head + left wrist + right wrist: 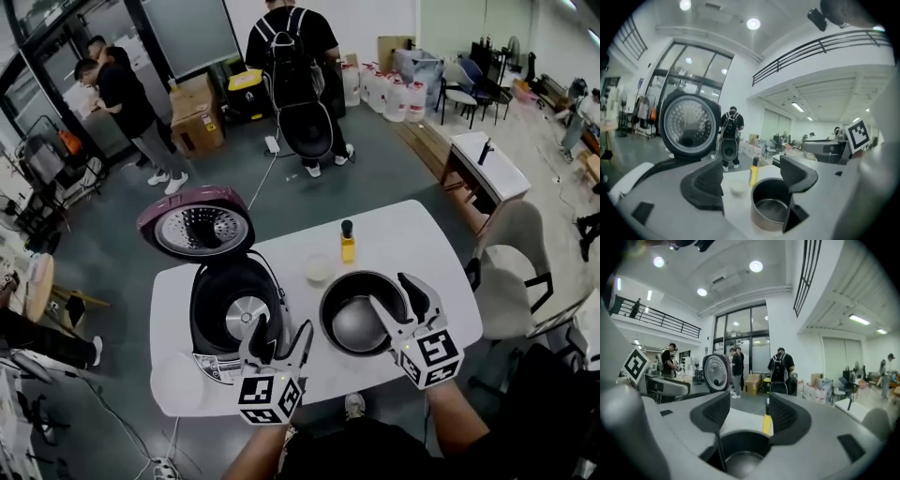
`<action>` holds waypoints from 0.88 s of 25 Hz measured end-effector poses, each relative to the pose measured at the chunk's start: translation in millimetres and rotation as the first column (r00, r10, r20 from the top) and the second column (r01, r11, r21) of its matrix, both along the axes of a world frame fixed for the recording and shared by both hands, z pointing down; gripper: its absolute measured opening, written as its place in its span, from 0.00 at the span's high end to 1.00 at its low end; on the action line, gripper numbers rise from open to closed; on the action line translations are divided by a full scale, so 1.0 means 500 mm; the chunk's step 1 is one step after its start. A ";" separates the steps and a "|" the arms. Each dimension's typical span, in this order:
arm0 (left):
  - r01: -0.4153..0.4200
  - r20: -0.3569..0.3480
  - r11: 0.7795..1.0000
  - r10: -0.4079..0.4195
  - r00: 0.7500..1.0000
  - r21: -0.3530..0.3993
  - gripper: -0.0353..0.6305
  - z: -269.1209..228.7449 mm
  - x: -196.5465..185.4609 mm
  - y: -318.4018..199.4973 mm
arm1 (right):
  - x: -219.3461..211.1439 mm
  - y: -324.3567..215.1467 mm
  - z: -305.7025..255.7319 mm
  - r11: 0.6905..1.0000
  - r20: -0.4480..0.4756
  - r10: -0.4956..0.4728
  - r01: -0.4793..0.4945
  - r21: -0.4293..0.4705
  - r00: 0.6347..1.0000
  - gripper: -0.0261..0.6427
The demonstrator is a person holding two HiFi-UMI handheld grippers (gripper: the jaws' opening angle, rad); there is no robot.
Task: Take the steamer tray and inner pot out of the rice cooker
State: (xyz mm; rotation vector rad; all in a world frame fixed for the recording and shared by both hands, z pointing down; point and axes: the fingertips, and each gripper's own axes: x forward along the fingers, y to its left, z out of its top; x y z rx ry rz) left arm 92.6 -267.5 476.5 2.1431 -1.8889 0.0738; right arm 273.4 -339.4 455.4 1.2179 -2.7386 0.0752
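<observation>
The pot (361, 314), right of the cooker (234, 305) on the worktop (403, 234), looks stiff, smooth and probably slippery, best pinched at its rim; left claw (281, 336) and right claw (394, 292) gape empty.

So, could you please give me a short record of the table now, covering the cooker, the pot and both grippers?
rice cooker: lid up, no pot inside, on the table
pot: out, standing right of the cooker
bottle: yellow, upright, behind the pot
small dish: white, left of the bottle
left gripper: open, empty, at the cooker's near edge
right gripper: open, empty, over the pot
</observation>
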 end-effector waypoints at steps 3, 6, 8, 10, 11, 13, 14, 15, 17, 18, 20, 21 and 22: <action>0.039 0.069 0.994 -0.047 0.997 0.102 0.36 -0.087 -0.053 0.021 | -0.070 0.041 -0.122 0.985 0.117 -0.072 0.052 0.166 0.990 0.58; 0.070 0.127 0.984 -0.092 0.988 0.164 0.36 -0.144 -0.112 0.049 | -0.128 0.077 -0.192 0.958 0.165 -0.128 0.079 0.276 0.978 0.62; 0.091 0.172 0.976 -0.126 0.977 0.199 0.36 -0.175 -0.152 0.070 | -0.168 0.096 -0.218 0.942 0.173 -0.157 0.095 0.320 0.972 0.67; 0.102 0.201 0.970 -0.148 0.968 0.222 0.36 -0.198 -0.187 0.092 | -0.207 0.114 -0.238 0.931 0.172 -0.183 0.115 0.346 0.968 0.71; 0.104 0.211 0.968 -0.154 0.965 0.228 0.36 -0.207 -0.203 0.103 | -0.227 0.122 -0.246 0.927 0.168 -0.195 0.125 0.354 0.966 0.73; 0.102 0.230 0.966 -0.158 0.960 0.238 0.38 -0.221 -0.232 0.124 | -0.265 0.139 -0.256 0.921 0.156 -0.214 0.146 0.360 0.964 0.80; 0.101 0.240 0.965 -0.160 0.957 0.243 0.39 -0.229 -0.246 0.135 | -0.285 0.148 -0.260 0.920 0.152 -0.224 0.158 0.359 0.963 0.87; 0.102 0.246 0.963 -0.165 0.955 0.250 0.40 -0.237 -0.261 0.146 | -0.306 0.159 -0.265 0.917 0.148 -0.239 0.173 0.359 0.960 0.93; 0.117 0.245 0.957 -0.184 0.952 0.264 0.44 -0.246 -0.287 0.167 | -0.347 0.185 -0.274 0.905 0.130 -0.279 0.215 0.367 0.951 0.96; 0.123 0.244 0.955 -0.191 0.951 0.269 0.46 -0.247 -0.295 0.174 | -0.364 0.197 -0.276 0.898 0.120 -0.298 0.235 0.372 0.947 0.96; 0.126 0.250 0.955 -0.196 0.948 0.269 0.51 -0.244 -0.306 0.184 | -0.390 0.215 -0.273 0.890 0.113 -0.319 0.257 0.377 0.941 0.96; 0.128 0.255 0.955 -0.198 0.946 0.266 0.55 -0.243 -0.312 0.191 | -0.402 0.224 -0.271 0.888 0.116 -0.326 0.262 0.377 0.938 0.96; 0.134 0.260 0.955 -0.205 0.944 0.265 0.60 -0.241 -0.321 0.199 | -0.415 0.232 -0.268 0.887 0.119 -0.333 0.268 0.377 0.935 0.96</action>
